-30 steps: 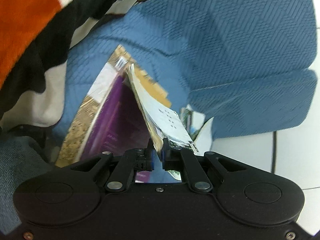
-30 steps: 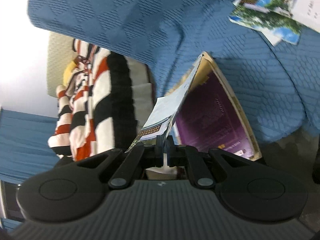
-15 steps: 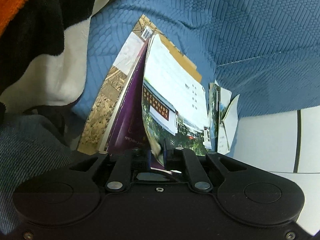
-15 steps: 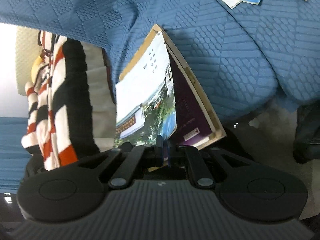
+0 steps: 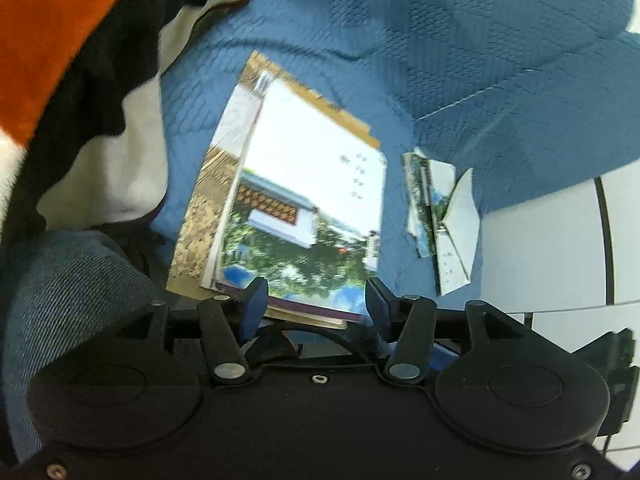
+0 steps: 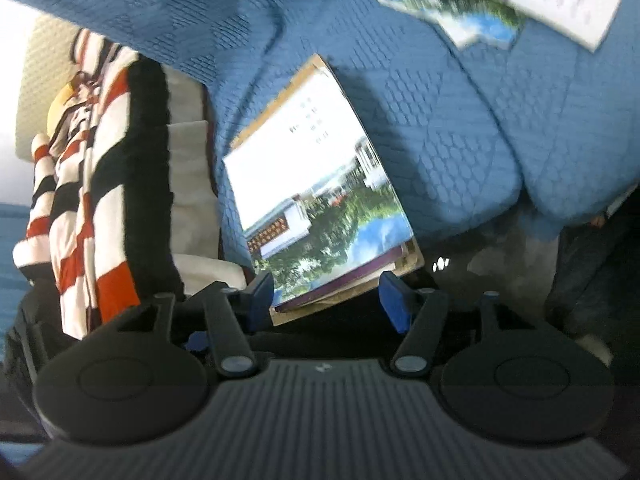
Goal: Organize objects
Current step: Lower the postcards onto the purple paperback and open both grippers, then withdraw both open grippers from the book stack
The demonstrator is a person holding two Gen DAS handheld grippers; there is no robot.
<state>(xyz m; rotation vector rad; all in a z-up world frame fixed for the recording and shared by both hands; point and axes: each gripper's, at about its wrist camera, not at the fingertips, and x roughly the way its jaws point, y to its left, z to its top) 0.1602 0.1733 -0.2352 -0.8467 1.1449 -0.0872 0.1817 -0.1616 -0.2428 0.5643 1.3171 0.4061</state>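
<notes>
A photo booklet [image 5: 304, 200] [image 6: 316, 196] with a white top and a picture of trees and buildings lies flat on top of a stack, over a purple book and a brown one, on the blue quilted sofa [image 5: 440, 60] [image 6: 460, 140]. My left gripper [image 5: 316, 304] hovers at the stack's near edge, its jaws opening with nothing pressed between them. My right gripper [image 6: 326, 294] sits at the same stack's near edge, jaws also opening, pads off the booklet. More loose booklets [image 5: 440, 220] [image 6: 500, 4] lie on the sofa to the right.
A striped orange, black and white blanket [image 5: 60, 60] [image 6: 100, 200] is piled left of the stack. A denim-clad leg [image 5: 68, 280] is at the lower left of the left wrist view. White floor tiles [image 5: 540, 240] lie beyond the sofa's edge.
Both grippers let go of the photo booklet and spread their jaws. The booklet, held up by its edge before, now lies flat on the stack. Both grippers drew back slightly.
</notes>
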